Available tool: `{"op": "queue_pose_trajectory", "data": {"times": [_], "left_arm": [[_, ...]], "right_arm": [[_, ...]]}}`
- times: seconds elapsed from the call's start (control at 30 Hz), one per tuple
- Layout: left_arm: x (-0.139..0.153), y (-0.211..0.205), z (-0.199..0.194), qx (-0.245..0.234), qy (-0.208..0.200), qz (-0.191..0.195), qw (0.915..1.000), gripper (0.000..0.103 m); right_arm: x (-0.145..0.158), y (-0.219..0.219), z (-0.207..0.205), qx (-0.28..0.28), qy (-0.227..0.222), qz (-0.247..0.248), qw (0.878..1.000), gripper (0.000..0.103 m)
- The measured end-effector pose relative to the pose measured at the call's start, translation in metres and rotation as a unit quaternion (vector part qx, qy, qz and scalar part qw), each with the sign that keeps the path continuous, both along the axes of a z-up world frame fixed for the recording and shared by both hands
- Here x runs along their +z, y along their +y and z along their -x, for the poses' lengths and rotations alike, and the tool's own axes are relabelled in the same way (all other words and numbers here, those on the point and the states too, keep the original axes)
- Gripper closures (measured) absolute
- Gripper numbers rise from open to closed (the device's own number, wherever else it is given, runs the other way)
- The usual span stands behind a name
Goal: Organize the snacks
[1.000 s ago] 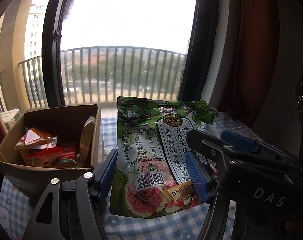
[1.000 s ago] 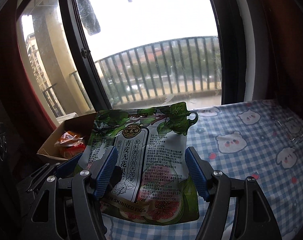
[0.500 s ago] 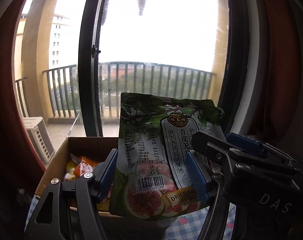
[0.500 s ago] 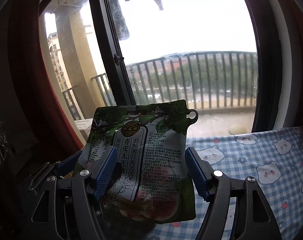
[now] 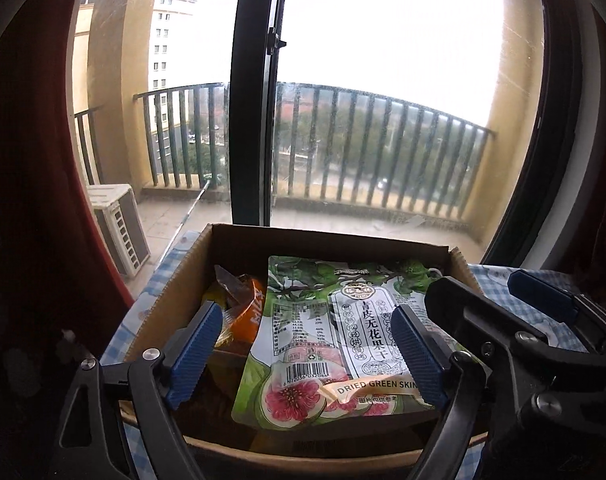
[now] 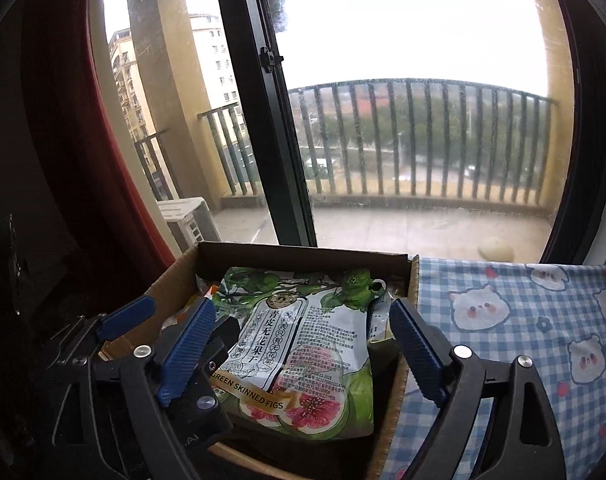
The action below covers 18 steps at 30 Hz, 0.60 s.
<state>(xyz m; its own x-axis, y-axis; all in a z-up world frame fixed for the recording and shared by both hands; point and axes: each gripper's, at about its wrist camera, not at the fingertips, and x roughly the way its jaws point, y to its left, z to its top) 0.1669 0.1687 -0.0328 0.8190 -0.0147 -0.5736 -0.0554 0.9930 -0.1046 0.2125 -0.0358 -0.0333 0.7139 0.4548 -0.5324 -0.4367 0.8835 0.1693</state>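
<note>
A green dried-fig pouch lies inside the open cardboard box, over other snack packets; it also shows in the right wrist view. My left gripper is open, its blue fingers spread on either side of the pouch above the box. My right gripper is open too, fingers apart around the pouch. The two grippers sit side by side at the box's near edge. Whether any finger touches the pouch I cannot tell.
Orange and yellow snack packets lie at the box's left side. A blue checked tablecloth with bear prints covers the table right of the box. A window with a dark frame stands right behind the box.
Both grippers carried the pouch left from over the table to above the box and lowered it in. The pouch went from upright to lying flat.
</note>
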Motion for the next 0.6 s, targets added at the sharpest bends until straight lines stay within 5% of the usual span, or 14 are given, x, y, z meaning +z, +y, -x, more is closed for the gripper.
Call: {"op": "queue_pose_trajectory", "data": {"times": [0.27, 0.6], "left_arm": [[0.019, -0.028, 0.043, -0.004, -0.035, -0.011, 0.9993, 0.0], [0.027, -0.105, 0.126, -0.055, -0.069, -0.021, 0.9959, 0.0]], "right_arm": [[0.015, -0.032, 0.048, -0.032, -0.04, 0.011, 0.999, 0.003], [0.025, -0.116, 0.13, -0.091, -0.089, 0.035, 0.991, 0.0]]}}
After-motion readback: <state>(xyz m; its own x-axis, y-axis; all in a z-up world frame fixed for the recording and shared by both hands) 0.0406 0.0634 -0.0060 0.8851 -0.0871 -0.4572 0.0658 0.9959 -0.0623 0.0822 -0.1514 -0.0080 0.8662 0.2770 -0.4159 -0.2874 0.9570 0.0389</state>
